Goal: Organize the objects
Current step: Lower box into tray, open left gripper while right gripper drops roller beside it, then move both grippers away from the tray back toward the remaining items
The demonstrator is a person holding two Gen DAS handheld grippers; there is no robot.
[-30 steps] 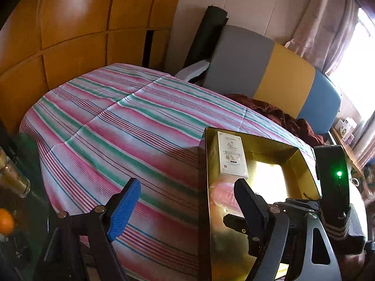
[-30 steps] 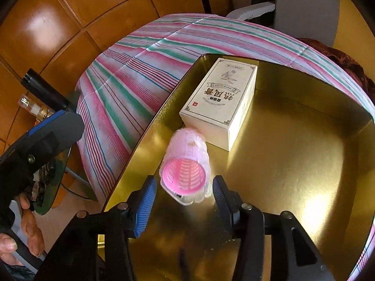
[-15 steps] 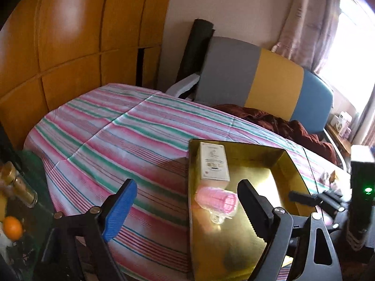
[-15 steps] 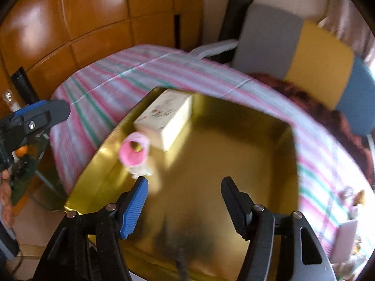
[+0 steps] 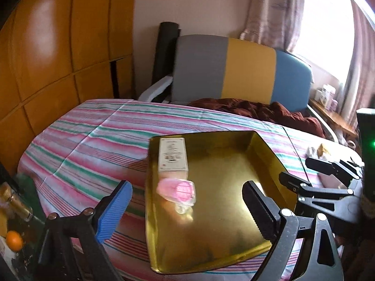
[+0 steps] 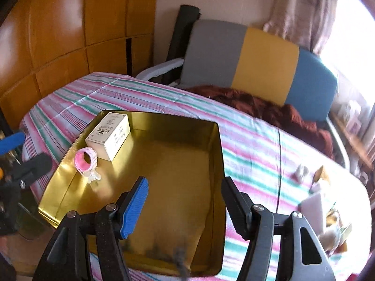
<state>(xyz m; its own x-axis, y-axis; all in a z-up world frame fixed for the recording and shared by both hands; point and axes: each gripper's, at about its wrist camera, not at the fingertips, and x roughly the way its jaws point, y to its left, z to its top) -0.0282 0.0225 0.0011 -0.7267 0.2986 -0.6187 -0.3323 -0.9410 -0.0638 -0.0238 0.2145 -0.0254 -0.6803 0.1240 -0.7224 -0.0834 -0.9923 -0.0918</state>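
right wrist view shows the pink roller [image 6: 84, 161] and white box [image 6: 109, 135] already lying in the gold tray [image 6: 216, 164], both the right gripper [image 6: 185, 201] and left gripper [image 5: 187, 206] spread wide and empty, while small items [image 6: 314, 187] on the striped cloth [image 6: 253, 149] look left to gather.

Striped pink-green-white cloth [image 5: 93, 140] is covering the bed. Grey-yellow-blue headboard [image 6: 257, 58] is standing behind it, dark red blanket [image 6: 269, 112] lying bunched at its foot. Black roll [image 5: 165, 51] is leaning beside the headboard. Orange wood panelling [image 5: 58, 46] on the left, curtain [image 6: 302, 9] hanging by the window. Orange fruit [image 5: 14, 238] and gold-capped bottle [image 5: 14, 201] are sitting low left.
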